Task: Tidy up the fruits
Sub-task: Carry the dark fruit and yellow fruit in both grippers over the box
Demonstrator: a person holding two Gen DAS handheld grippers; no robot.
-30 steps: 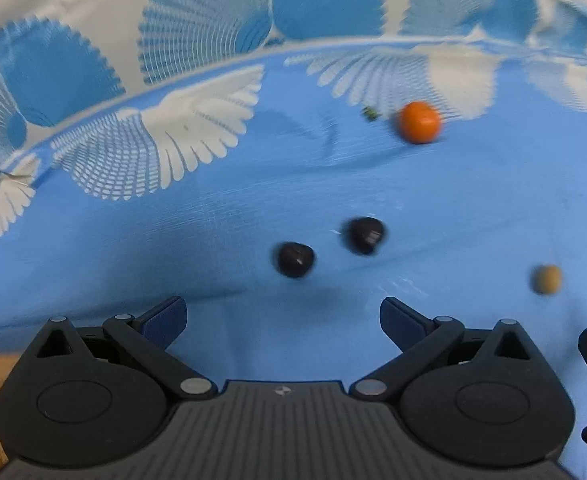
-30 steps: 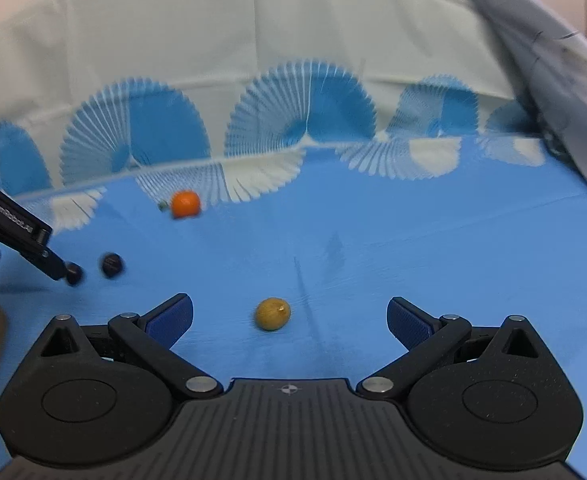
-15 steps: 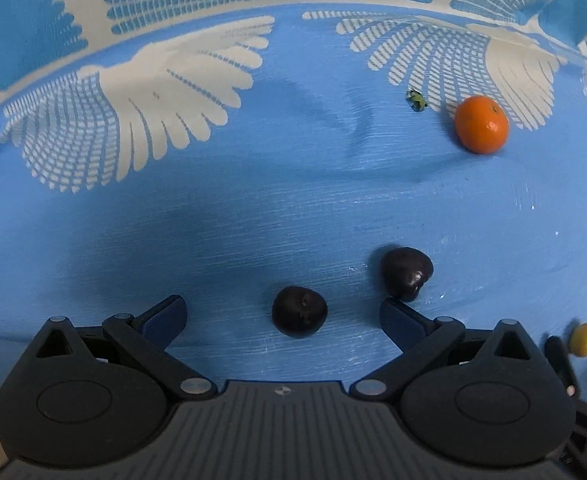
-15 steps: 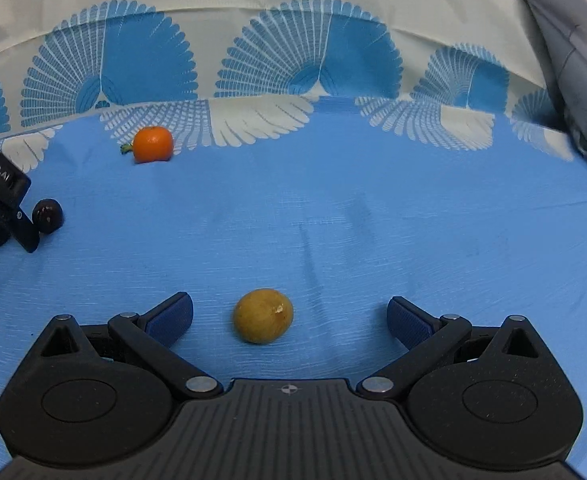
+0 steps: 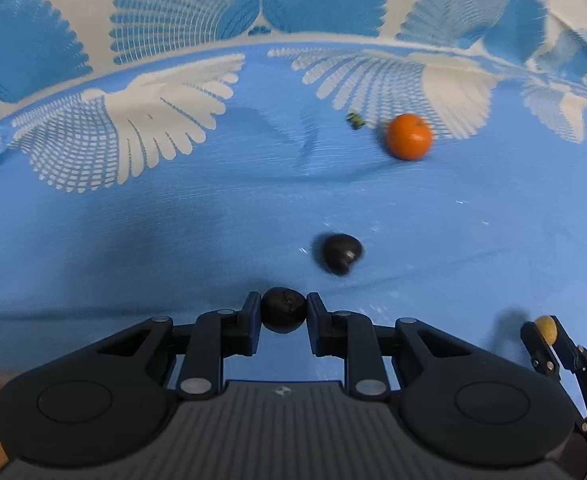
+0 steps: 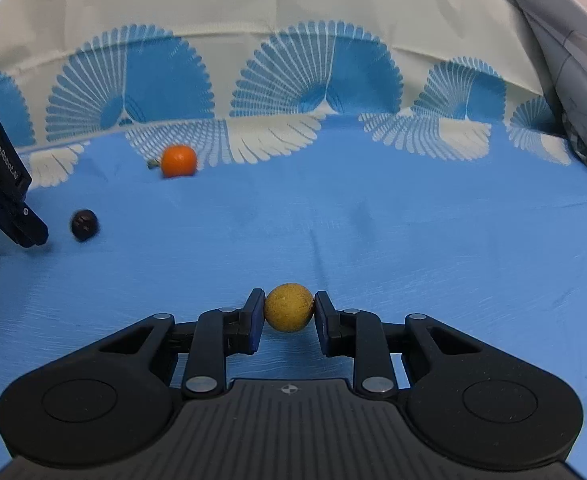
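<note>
Left claw (image 5: 283,312) has just closed on a dark fruit (image 5: 283,309) at lower centre, right claw (image 6: 289,309) on a yellow fruit (image 6: 289,307); another dark fruit (image 5: 338,253) and the orange (image 5: 408,136) wait on the blue cloth (image 5: 173,220), so sorting looks barely begun.

Counted on the blue cloth (image 5: 133,240): two dark fruits (image 5: 283,309) (image 5: 339,253), one orange fruit (image 5: 408,136), one yellow fruit (image 6: 289,307), one small green scrap (image 5: 355,119). Two hand-held grippers (image 5: 283,312) (image 6: 289,312) are seen.
</note>
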